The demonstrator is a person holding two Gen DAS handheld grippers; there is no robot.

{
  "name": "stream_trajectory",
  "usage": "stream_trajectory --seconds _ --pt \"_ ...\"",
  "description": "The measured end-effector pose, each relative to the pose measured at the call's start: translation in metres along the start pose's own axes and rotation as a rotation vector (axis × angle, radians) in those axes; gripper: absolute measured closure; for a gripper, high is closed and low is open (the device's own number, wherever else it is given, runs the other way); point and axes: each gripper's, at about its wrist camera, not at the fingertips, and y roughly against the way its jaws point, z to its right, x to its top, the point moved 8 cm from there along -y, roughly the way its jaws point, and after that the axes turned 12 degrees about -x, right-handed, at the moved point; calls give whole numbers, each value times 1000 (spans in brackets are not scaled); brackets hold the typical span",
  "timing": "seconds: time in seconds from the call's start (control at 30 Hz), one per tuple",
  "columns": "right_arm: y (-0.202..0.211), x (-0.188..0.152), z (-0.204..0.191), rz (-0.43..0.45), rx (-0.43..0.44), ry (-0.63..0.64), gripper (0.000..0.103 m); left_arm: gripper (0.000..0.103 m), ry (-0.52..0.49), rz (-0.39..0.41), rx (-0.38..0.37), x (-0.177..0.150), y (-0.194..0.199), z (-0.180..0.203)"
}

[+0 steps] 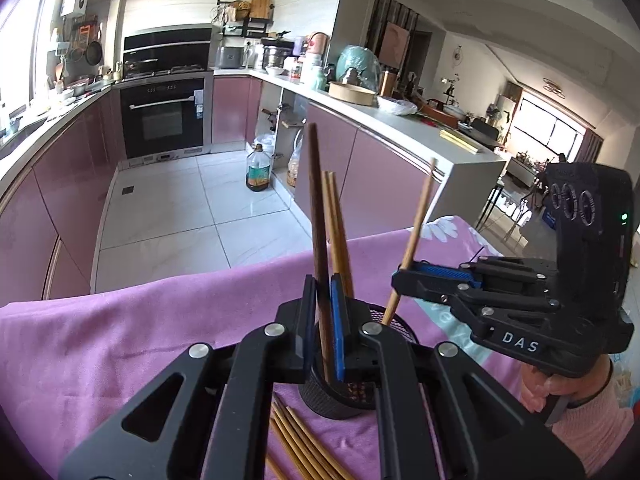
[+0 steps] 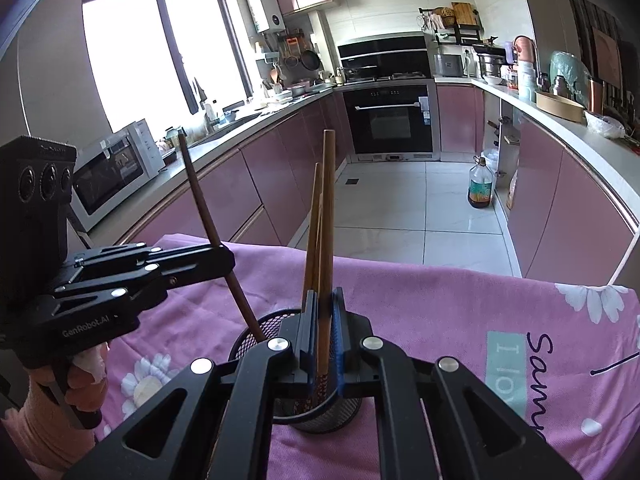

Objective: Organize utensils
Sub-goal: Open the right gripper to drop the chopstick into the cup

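**Two chopsticks held over the mesh cup: release not yet made**

Nearest to you, loose chopsticks (image 1: 298,440) lie on the pink cloth (image 1: 120,340) just in front of the black mesh cup (image 1: 340,398). They are not yet sorted.

Your left gripper (image 1: 323,312) is pinched narrow on a dark chopstick (image 1: 316,208). The lower end of the stick reaches into the cup. In the right wrist view the stick leans away from the cup at its upper end.

Your right gripper (image 2: 323,320) is likewise closed tight on a light chopstick (image 2: 326,220). That stick stands close to upright, and its lower end is inside the cup. Two more light chopsticks (image 1: 336,216) already stand in the cup, just beside the two you hold.

Recommendation, as a judgement: bring the dark stick nearer upright before you let go, so it drops along the cup wall and does not lever the rim. Release one hand at a time. The cup looks light and could tip if both sticks press on the same side.

Beyond the table lie the tiled floor (image 1: 168,200) and the oven (image 2: 388,118), both well apart from the work.
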Motion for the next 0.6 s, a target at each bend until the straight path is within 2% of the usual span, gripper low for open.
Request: stream_trajectory --seconds 0.1,0.2,0.27,0.4,0.47,0.53,0.6 --pt "-2 2 1 5 0 -19 95 94 17 8 13 -1 -5 -5" --pt "-2 2 2 13 1 -21 89 94 27 12 20 -4 -7 -11" --pt "-2 1 2 17 -7 -16 77 92 21 20 30 -9 -4 -12" --pt "-2 -4 3 15 -4 -26 74 88 24 42 40 -10 4 -13" --pt "1 -6 2 22 5 -28 65 86 24 59 49 -17 11 -11" --pt "6 -6 0 34 13 -24 56 75 28 82 69 -20 20 -14" --pt "16 -9 -6 58 35 -16 50 75 28 105 79 -25 30 -15"
